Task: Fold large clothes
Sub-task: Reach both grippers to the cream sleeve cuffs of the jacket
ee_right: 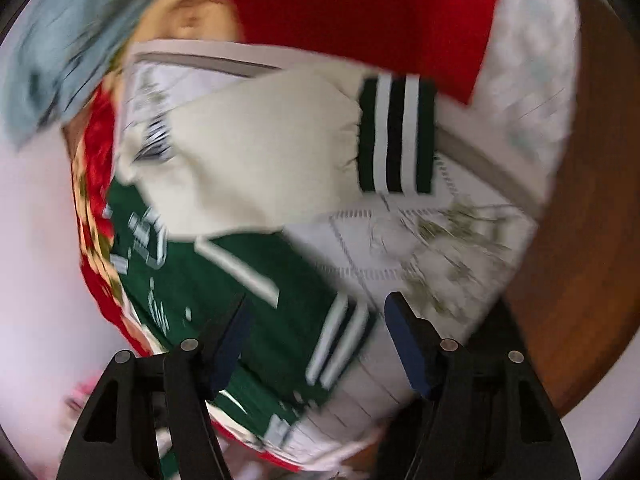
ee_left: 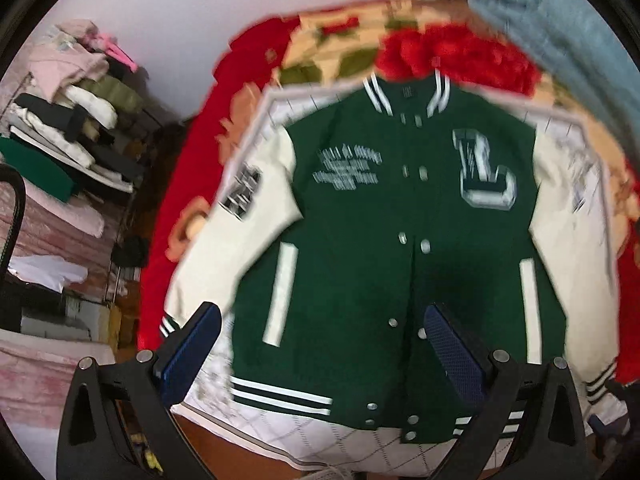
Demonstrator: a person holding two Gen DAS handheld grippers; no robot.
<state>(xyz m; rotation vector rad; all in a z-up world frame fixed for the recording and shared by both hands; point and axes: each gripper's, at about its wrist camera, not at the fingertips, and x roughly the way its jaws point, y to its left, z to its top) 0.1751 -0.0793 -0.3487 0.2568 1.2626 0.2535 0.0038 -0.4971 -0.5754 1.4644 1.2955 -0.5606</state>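
Left gripper [ee_left: 320,344]: fingers spread wide, blue pads [ee_left: 192,350] bare, nothing between them, hovering over the lower front of the jacket [ee_left: 360,208]. Right gripper [ee_right: 316,340]: jaws at a middling spread, blue pads [ee_right: 408,344] clear of cloth, poised above the striped hem [ee_right: 340,340]; whether they touch it cannot be told through the blur. Jacket: green body, cream sleeves, laid flat and face up on a white quilted sheet [ee_left: 352,444], snaps down the front, striped collar at 12 o'clock in the left view, hem at 6 o'clock, a large letter patch [ee_left: 484,172] on the chest toward 1 o'clock, white lettering toward 11 o'clock. Sleeve [ee_right: 256,156]: in the right view, cream, lying across the sheet, its green-and-white striped cuff [ee_right: 396,136] toward 1 o'clock, near the sheet's grey border. Beneath the sheet: a red floral blanket [ee_left: 192,168], showing from 9 to 12 o'clock in the left view. Brown wood surface [ee_right: 580,240] at 3 o'clock in the right view. Pale blue cloth [ee_left: 560,20] at 1 o'clock in the left view, beyond the collar. Farthest: shelves [ee_left: 72,128] stacked with folded clothes at 9 to 10 o'clock, against a pale wall.
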